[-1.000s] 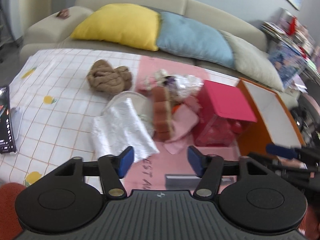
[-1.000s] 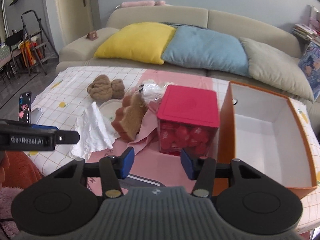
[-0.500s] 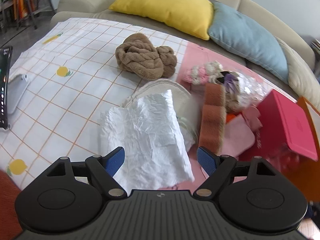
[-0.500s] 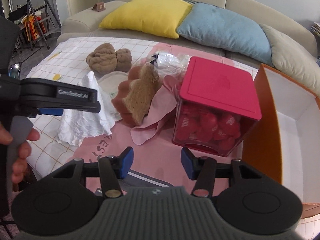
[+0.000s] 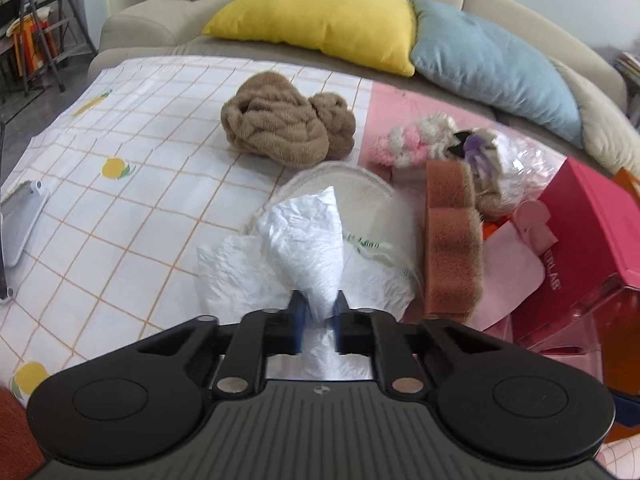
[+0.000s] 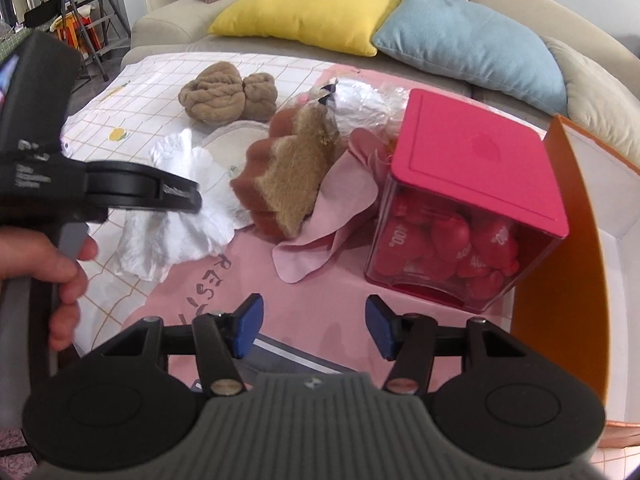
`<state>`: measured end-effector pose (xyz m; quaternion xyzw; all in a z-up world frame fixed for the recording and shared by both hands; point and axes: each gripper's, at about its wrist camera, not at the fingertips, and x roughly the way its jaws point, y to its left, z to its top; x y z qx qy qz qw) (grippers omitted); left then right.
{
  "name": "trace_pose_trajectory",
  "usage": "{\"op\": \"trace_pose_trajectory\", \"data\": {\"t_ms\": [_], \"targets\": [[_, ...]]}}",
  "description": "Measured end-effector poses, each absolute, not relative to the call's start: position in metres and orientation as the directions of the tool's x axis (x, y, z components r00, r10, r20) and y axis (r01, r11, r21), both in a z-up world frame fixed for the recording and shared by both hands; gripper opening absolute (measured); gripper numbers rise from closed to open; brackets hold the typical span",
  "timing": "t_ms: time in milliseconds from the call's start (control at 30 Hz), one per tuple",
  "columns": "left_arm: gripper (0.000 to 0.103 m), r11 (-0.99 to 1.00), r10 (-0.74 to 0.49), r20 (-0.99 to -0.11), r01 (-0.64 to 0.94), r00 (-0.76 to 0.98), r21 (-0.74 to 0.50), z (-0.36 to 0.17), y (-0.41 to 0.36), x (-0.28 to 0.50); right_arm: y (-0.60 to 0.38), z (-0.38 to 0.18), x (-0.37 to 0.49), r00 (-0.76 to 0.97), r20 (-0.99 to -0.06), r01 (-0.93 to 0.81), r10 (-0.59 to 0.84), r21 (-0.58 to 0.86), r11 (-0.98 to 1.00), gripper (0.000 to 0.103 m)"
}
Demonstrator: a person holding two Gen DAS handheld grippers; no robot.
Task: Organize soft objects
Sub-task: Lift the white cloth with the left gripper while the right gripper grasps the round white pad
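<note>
My left gripper (image 5: 319, 304) is closing its blue pads on a pinched-up fold of the crumpled white bag (image 5: 308, 248), which lies on the checked cloth (image 5: 120, 208). The right wrist view shows the same gripper (image 6: 192, 200) from the side over the white bag (image 6: 172, 232), with a hand on its handle. My right gripper (image 6: 314, 320) hovers over the pink mat (image 6: 328, 284); its jaws are opening and nothing is between them. Beyond lie a brown sponge (image 6: 288, 184), a pink cloth (image 6: 332, 220) and a rolled brown towel (image 5: 288, 128).
A red-lidded clear box (image 6: 472, 184) of red pieces stands right of the pile, and an open orange box (image 6: 560, 240) is at the far right. A round white pad (image 5: 360, 188), a fluffy pink toy (image 5: 416, 140) and a clear wrapper (image 5: 516, 176) lie nearby. Sofa cushions (image 5: 320, 20) are behind.
The left gripper came down over the white bag and went from wide open to pinching a fold of it. The right gripper sank toward the pink mat and widened slightly.
</note>
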<state>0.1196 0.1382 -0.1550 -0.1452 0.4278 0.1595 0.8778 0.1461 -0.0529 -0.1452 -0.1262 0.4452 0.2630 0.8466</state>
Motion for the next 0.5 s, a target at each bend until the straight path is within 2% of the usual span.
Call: {"op": "trace_pose_trajectory", "data": {"t_ms": [233, 367, 500], "targets": [[0.010, 0.911, 0.066, -0.770, -0.354, 0.635, -0.213, -0.102, 0.153, 0.085, -0.047, -0.141, 0.148, 0.461, -0.804, -0.587, 0.375, 0.041, 0.809, 0.056], [0.010, 0.932, 0.026, -0.801, -0.305, 0.599, -0.197, -0.074, 0.159, 0.073, -0.037, -0.135, 0.154, 0.449, -0.783, -0.613, 0.431, 0.081, 0.786, 0.056], [0.010, 0.909, 0.015, -0.866, -0.368, 0.499, -0.196, -0.099, 0.184, 0.077, -0.020, -0.133, 0.158, 0.424, -0.768, -0.649, 0.480, 0.112, 0.753, 0.049]]}}
